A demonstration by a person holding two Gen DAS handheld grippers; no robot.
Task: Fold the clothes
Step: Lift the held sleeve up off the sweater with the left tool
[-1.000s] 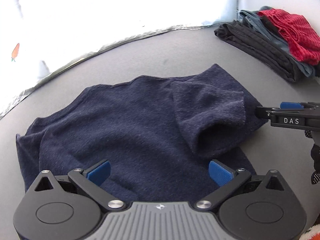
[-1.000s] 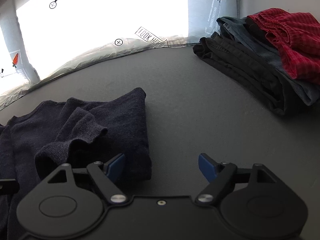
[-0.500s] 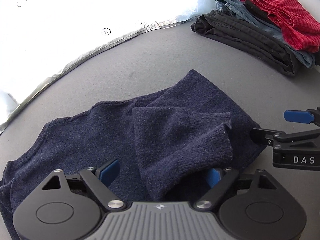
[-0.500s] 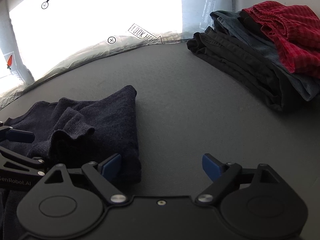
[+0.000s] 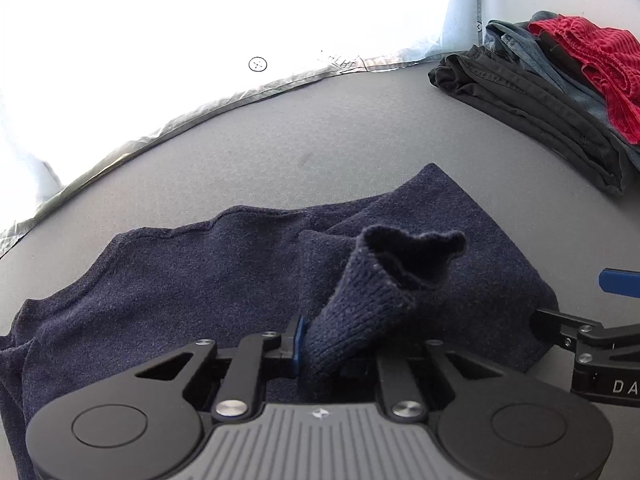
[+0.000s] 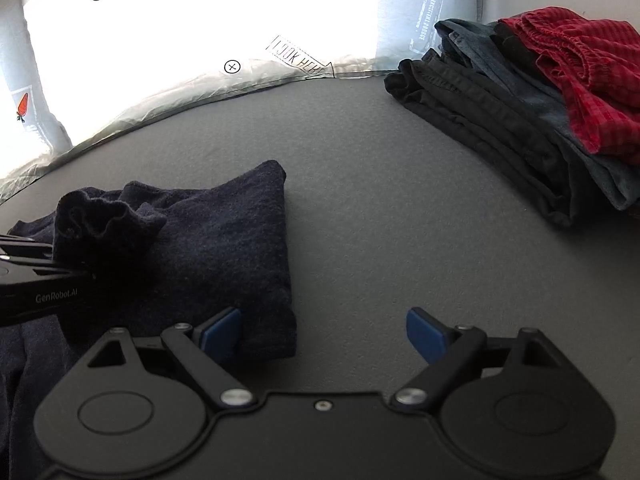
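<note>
On the grey bench (image 5: 360,128), I am folding the navy sweater (image 5: 168,272), my left hand-held gripper (image 5: 320,350) closing on its raised sleeve cuff (image 5: 384,276). My right hand-held gripper (image 6: 324,330) is hanging open over the sweater's edge; next, I judge, the sleeve needs laying flat across the body.

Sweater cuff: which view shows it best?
Left wrist view: the sweater cuff sits centre frame, bunched upward between the closing jaws of the left hand-held gripper. The right wrist view shows the same cuff only at its left edge, dark, partly behind that gripper.
</note>
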